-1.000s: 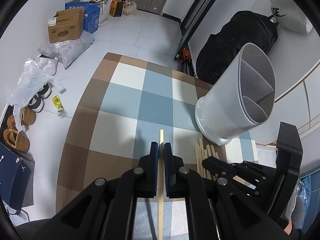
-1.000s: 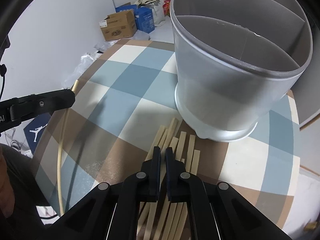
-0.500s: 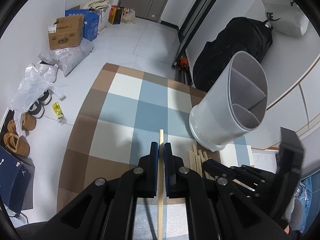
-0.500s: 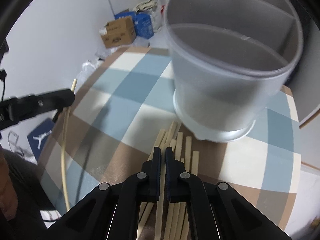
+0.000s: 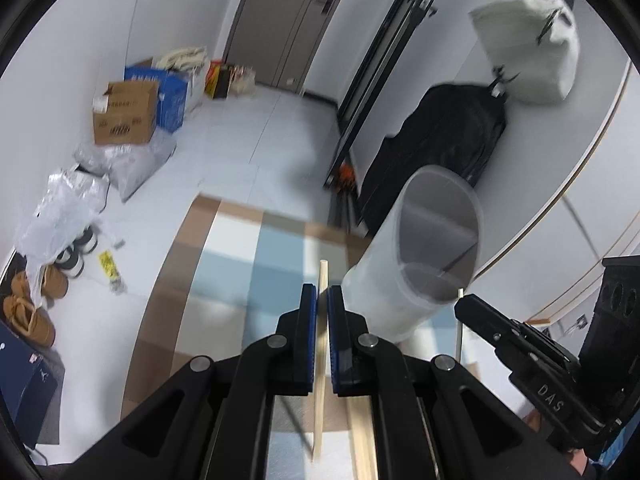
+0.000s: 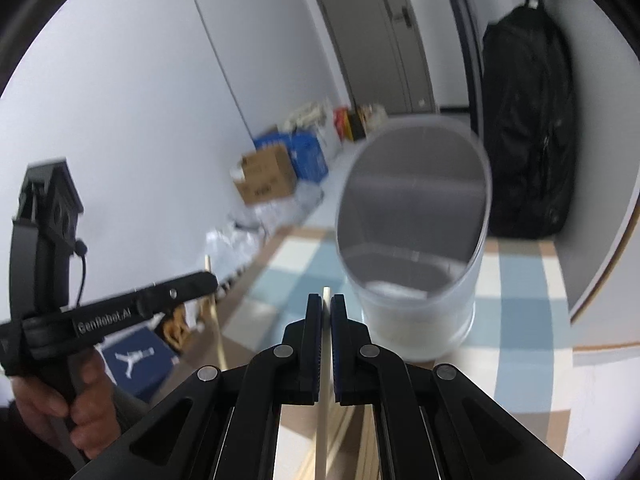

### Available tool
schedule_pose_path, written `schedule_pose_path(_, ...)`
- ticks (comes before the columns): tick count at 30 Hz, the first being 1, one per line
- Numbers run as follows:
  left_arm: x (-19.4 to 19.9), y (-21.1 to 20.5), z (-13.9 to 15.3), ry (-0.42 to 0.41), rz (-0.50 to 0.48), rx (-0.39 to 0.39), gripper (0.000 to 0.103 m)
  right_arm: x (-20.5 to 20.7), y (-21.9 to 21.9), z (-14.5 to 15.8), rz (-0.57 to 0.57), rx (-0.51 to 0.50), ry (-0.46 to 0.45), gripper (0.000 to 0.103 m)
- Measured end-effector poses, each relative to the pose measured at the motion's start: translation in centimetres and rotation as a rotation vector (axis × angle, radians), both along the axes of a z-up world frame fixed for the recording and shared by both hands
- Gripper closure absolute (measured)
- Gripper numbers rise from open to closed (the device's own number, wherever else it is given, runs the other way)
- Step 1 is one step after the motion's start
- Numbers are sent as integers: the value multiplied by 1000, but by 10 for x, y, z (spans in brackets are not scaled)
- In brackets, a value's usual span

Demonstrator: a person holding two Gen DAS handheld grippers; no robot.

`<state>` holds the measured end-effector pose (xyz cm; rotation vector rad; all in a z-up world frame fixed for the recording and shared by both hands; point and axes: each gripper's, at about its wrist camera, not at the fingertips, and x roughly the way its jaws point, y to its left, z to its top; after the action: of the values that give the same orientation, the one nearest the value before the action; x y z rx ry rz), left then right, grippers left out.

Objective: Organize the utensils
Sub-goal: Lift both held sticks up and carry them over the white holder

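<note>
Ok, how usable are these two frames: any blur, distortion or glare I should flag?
Left wrist view: motion blur smears the holder and the checked cloth, while the left gripper and its chopstick stay sharp; fisheye bends the walls. Right wrist view: blurrier, with a ghosted holder rim and soft boxes; the right gripper is crisp. No glare in either.

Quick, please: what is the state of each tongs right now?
Left tongs: closed, holding one chopstick.
Right tongs: closed, holding another chopstick.
</note>
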<state>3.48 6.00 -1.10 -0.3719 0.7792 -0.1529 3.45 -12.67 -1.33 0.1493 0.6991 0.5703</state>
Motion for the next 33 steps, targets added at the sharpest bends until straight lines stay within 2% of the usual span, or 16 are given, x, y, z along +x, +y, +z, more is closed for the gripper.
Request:
schedule_pose_path(4, 1, -6, 30, -85, -7, 12, 101, 2, -4, 31, -9, 53, -90, 99)
schedule_pose_path(9, 10, -17, 52, -143, -56, 38, 101, 13, -10, 66, -15, 79, -178, 99)
schedule_pose_path(17, 18, -18, 57, -133, -73, 62, 101, 24, -21, 89, -40, 113, -238, 99)
schedule_pose_path(22, 18, -27, 80, -178, -99, 89, 101, 43, -32, 105, -70, 136, -289, 99)
schedule_pose_path(33, 44, -49, 129, -273, -179, 66, 101, 91, -44, 130, -123, 139, -405, 99)
